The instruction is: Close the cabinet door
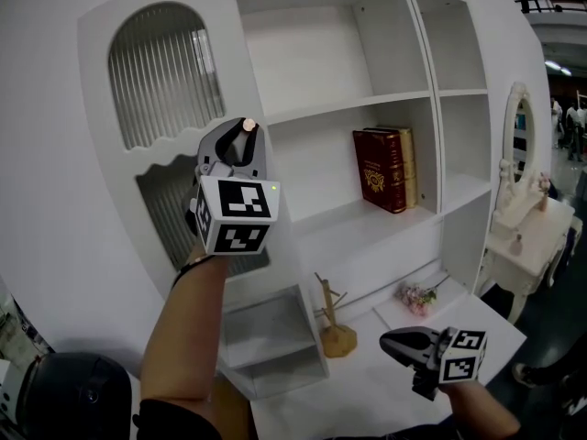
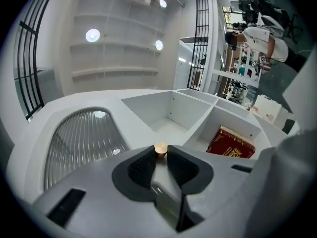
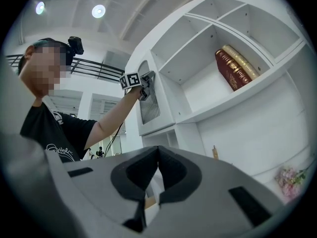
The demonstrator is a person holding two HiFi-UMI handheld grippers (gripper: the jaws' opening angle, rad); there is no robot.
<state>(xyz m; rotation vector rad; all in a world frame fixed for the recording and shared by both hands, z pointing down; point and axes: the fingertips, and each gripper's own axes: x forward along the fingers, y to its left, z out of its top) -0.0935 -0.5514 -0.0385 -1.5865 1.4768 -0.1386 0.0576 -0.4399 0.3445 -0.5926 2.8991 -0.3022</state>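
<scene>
In the head view the left forearm (image 1: 188,337) reaches from 7 o'clock toward 12. The left gripper (image 1: 244,134) tilts upward, jaws pinched on a small copper knob (image 2: 161,149). The right gripper (image 1: 385,340) sits low at 4 o'clock, pointing toward 9, jaws apparently pressed together and empty.

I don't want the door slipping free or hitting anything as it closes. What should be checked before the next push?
1. Grip on the handle: ok. The left gripper has its pads closed on the copper knob.
2. Cabinet door fully flush with the frame: cannot tell from these views.
3. Shelf contents out of the door's way: ok. The books stand in the compartment to the right, apart from the door.
4. Other hand clear: ok. The right gripper is shut, holds nothing and sits low, away from the door.
</scene>
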